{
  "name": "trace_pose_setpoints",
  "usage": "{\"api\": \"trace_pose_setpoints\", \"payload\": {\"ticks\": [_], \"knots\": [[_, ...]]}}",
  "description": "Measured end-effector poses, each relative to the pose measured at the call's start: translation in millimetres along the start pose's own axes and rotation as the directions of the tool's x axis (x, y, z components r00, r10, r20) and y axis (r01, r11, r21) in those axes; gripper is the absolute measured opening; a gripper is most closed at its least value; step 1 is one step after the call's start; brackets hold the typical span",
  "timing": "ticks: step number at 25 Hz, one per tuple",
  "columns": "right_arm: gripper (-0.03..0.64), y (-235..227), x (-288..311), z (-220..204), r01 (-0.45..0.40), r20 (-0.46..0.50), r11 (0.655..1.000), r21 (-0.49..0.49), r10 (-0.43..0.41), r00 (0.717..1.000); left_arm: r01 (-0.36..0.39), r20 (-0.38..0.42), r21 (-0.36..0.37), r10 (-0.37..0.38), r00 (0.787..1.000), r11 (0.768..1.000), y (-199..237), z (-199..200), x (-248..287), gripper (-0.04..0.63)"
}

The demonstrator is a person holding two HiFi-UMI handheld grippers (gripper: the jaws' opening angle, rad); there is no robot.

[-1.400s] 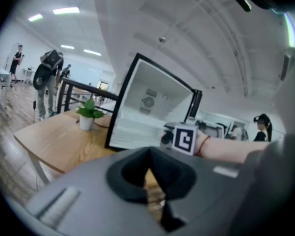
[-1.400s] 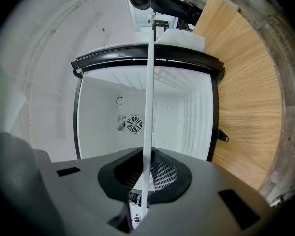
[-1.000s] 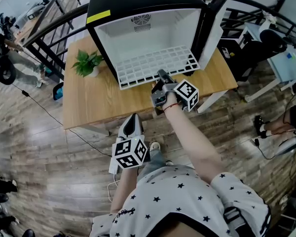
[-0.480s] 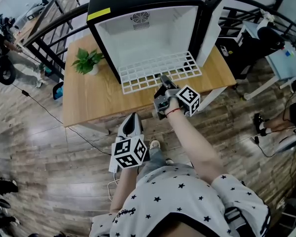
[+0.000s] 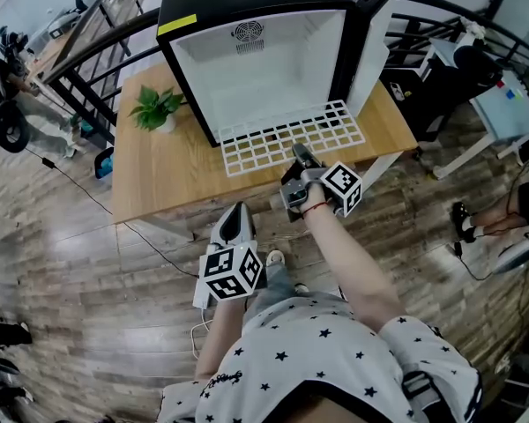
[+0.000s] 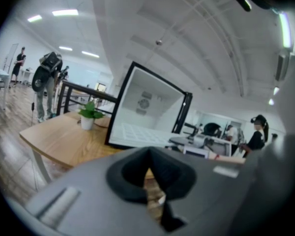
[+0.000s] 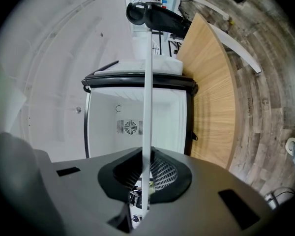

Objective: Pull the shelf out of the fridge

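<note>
A small black fridge [image 5: 247,3] with a white inside stands open on a wooden table [image 5: 159,174]; its door [image 5: 370,42] swings to the right. The white wire shelf [image 5: 286,139] sticks far out of the fridge, over the table's front part. My right gripper [image 5: 298,155] is shut on the shelf's front edge. Seen edge-on in the right gripper view, the shelf [image 7: 147,82] runs as a thin white bar between the jaws. My left gripper [image 5: 234,227] hangs low in front of the table, shut and holding nothing.
A small potted plant [image 5: 156,113] stands on the table left of the fridge. Black railings [image 5: 88,60] run behind the table. Desks and chairs [image 5: 502,104] stand at the right, and a person [image 5: 9,104] stands far left on the wooden floor.
The right gripper has drawn back toward me with the shelf, which now sticks farther out of the fridge. The left gripper has stayed where it was.
</note>
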State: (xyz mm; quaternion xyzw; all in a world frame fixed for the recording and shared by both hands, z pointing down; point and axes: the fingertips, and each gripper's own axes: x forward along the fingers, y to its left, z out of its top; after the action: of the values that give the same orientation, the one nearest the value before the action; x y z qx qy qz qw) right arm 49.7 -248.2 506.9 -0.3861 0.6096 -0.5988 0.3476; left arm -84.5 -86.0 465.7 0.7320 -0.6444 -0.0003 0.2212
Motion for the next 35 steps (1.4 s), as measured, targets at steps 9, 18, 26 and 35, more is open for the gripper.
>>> {"api": "trace_pose_setpoints", "payload": {"ticks": [9, 18, 26, 35], "knots": [[0.038, -7, -44, 7, 0.008, 0.012, 1.0, -0.019, -0.007, 1.0, 0.016, -0.001, 0.014, -0.016, 1.0, 1.0, -12, -3, -11, 0.005], [0.038, -15, -96, 22, 0.007, 0.017, 0.999, -0.039, -0.006, 1.0, 0.017, 0.004, 0.032, -0.017, 1.0, 0.999, -27, -11, -28, 0.005], [0.038, -22, -141, 28, 0.003, 0.015, 0.999, -0.054, -0.003, 1.0, 0.006, 0.017, 0.038, -0.006, 1.0, 0.999, -37, -20, -44, 0.005], [0.038, -24, -181, 23, -0.013, -0.012, 0.998, -0.069, 0.012, 1.0, -0.008, 0.033, 0.029, 0.007, 0.999, 1.0, -41, -33, -60, 0.005]]}}
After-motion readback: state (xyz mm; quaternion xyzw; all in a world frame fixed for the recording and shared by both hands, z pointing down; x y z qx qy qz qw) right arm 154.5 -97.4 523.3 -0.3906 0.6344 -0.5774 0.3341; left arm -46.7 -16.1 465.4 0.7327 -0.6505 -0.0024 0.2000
